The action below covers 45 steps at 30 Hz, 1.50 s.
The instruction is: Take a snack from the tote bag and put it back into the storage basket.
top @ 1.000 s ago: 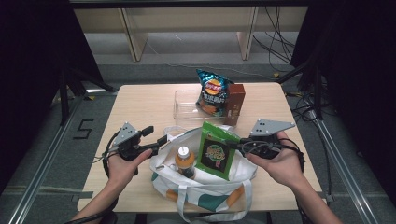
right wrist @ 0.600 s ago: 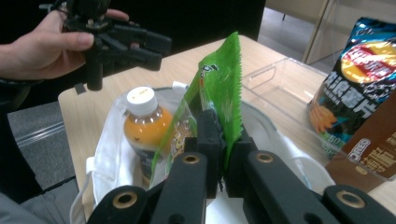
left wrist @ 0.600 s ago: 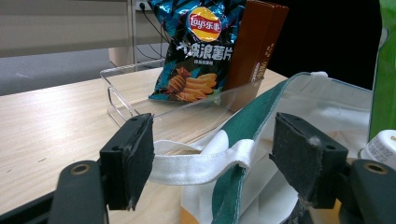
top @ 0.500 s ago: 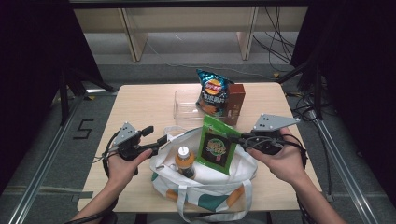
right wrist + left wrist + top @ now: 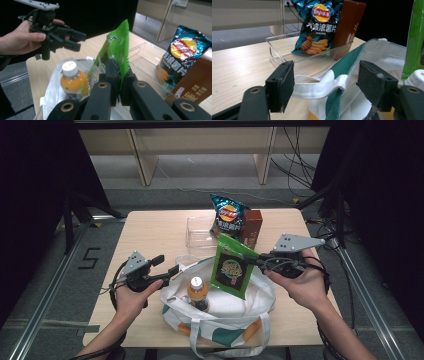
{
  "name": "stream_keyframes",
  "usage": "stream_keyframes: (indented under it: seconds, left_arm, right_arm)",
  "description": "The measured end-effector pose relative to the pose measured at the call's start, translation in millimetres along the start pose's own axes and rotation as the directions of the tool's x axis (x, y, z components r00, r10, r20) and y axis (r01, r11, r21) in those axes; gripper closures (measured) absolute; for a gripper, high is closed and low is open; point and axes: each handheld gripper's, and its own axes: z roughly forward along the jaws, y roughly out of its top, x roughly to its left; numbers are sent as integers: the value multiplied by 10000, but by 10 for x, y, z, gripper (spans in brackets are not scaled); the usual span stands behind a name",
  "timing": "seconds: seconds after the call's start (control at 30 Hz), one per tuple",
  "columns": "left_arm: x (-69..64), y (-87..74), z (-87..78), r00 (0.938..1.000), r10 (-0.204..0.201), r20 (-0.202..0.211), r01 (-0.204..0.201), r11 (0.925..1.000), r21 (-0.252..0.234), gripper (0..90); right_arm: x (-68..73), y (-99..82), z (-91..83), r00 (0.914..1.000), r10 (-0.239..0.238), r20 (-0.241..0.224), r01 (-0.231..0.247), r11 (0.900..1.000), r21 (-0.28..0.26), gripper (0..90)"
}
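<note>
A white tote bag [image 5: 225,315] with green and orange patches lies open at the table's near middle. An orange juice bottle [image 5: 197,292] stands inside it. My right gripper [image 5: 257,260] is shut on the edge of a green snack bag [image 5: 231,267], which hangs nearly upright over the tote's mouth. In the right gripper view the pads pinch the green snack bag [image 5: 117,42] beside the bottle [image 5: 71,80]. My left gripper [image 5: 167,265] is at the tote's left rim. Its jaws stand open, and the white strap [image 5: 319,86] passes between them untouched.
A clear plastic tray [image 5: 200,232] sits behind the tote, holding a blue chips bag [image 5: 227,220] and a brown box [image 5: 251,227] upright. Bare wooden tabletop [image 5: 150,230] spreads to the left and far right. Cables and shelf legs lie on the floor beyond the table.
The green snack bag has risen slightly with my right gripper and stands more upright over the tote. My left gripper has kept its place.
</note>
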Motion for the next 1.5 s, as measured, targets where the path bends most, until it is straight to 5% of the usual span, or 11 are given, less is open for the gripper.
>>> stream_keyframes:
  seconds: [0.77,1.2,1.5]
  left_arm:
    - [-3,3,-3,10000,-15,14,15,10000,-34,292]
    - [1,2,-2,10000,-22,12,22,10000,-33,292]
    - [1,1,-1,10000,-20,15,20,10000,-38,292]
  right_arm:
    - [-104,143,19,9971,253,720,-204,9974,-686,890]
    - [-202,208,52,9952,48,976,18,9977,-674,891]
    - [-242,232,90,9932,340,1113,-266,9974,-672,891]
